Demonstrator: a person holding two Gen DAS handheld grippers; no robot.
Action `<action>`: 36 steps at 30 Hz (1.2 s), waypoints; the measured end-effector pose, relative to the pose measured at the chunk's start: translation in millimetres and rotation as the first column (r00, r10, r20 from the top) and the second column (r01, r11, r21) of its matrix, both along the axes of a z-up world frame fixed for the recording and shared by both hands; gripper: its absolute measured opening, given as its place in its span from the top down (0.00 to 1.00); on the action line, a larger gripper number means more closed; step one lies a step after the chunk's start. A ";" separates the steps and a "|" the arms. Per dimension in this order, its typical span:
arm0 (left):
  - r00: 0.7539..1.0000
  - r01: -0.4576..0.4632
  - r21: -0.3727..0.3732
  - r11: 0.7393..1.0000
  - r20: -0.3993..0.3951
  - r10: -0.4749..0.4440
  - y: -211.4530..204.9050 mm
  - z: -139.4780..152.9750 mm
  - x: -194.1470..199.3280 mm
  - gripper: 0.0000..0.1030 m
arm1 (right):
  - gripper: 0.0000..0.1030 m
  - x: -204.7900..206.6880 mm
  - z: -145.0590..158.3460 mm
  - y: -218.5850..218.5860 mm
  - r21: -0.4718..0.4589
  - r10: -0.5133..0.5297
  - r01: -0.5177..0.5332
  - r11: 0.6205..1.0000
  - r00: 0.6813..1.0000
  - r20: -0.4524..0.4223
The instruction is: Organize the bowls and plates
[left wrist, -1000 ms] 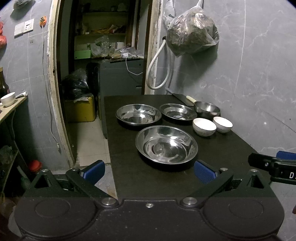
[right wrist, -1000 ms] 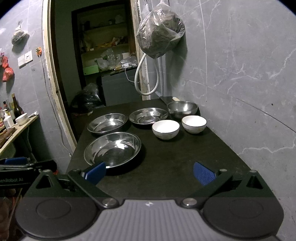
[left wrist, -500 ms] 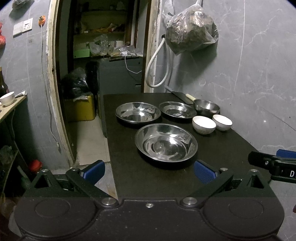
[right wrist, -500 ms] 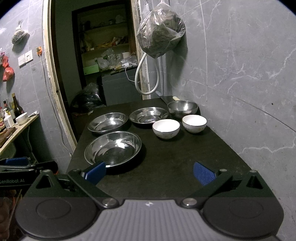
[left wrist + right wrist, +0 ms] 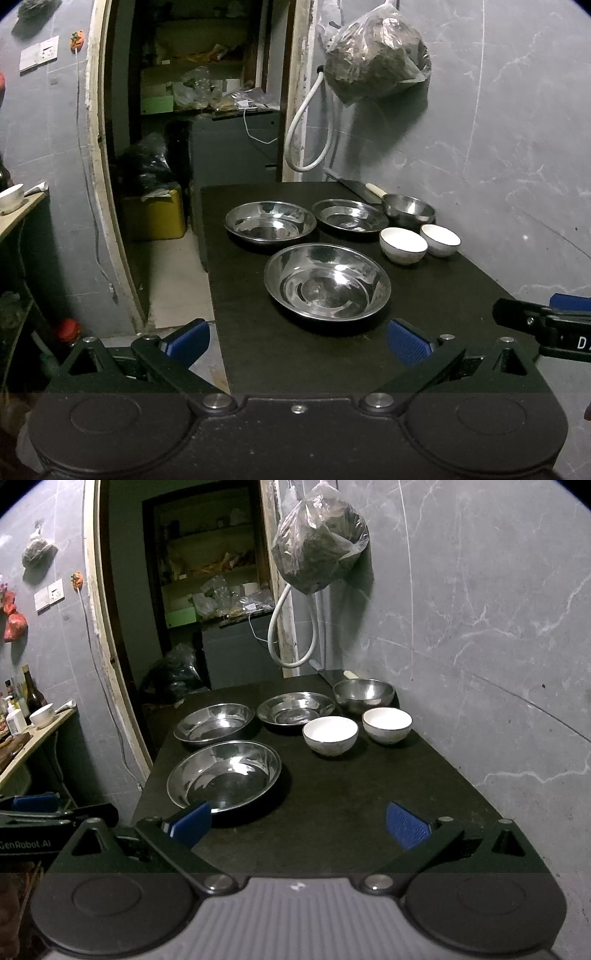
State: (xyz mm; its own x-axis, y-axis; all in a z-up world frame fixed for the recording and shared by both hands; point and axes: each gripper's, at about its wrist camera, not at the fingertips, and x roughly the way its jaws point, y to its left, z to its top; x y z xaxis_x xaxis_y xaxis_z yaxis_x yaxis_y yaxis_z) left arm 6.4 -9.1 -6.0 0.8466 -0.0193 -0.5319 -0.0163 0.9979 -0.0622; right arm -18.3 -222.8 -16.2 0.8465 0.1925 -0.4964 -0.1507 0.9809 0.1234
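We see a dim room in both wrist views, with a cool grey cast and grainy dark areas. Light seems to fall from above and in front: the nearest steel basin [image 5: 327, 282] [image 5: 224, 774] carries bright glare patches, and the two white bowls [image 5: 330, 735] stand out sharply against the black table [image 5: 369, 797], throwing soft shadows. The hanging bag [image 5: 320, 548] casts a broad shadow on the marble wall [image 5: 480, 620]. Fisheye bending curves the door frame [image 5: 98, 184], and the corners vignette to black.
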 end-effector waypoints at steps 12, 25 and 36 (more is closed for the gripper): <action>1.000 0.015 0.001 1.000 -0.015 -0.015 -2.8 -2.2 7.3 0.01 | 0.00 4.5 -2.9 -3.1 -0.003 -0.006 0.006 1.000 1.000 -0.014; 0.998 0.018 -0.005 1.000 -0.053 -0.018 -2.0 -9.4 22.9 0.01 | 0.00 24.6 -9.9 -4.8 -0.008 -0.010 0.009 1.000 0.999 -0.051; 0.993 0.024 -0.005 1.000 -0.112 -0.025 -7.2 -20.0 44.6 0.01 | 0.00 43.5 -19.4 -4.8 -0.016 0.003 -0.004 1.000 0.995 -0.097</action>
State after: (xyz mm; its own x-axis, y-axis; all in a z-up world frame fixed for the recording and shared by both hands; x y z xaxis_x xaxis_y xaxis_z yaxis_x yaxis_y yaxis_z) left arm 51.1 -16.3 -26.0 0.7809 -0.0418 -0.6232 0.0012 0.9979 -0.0654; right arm 25.2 -227.6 -35.7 0.7934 0.1868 -0.5793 -0.1423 0.9823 0.1217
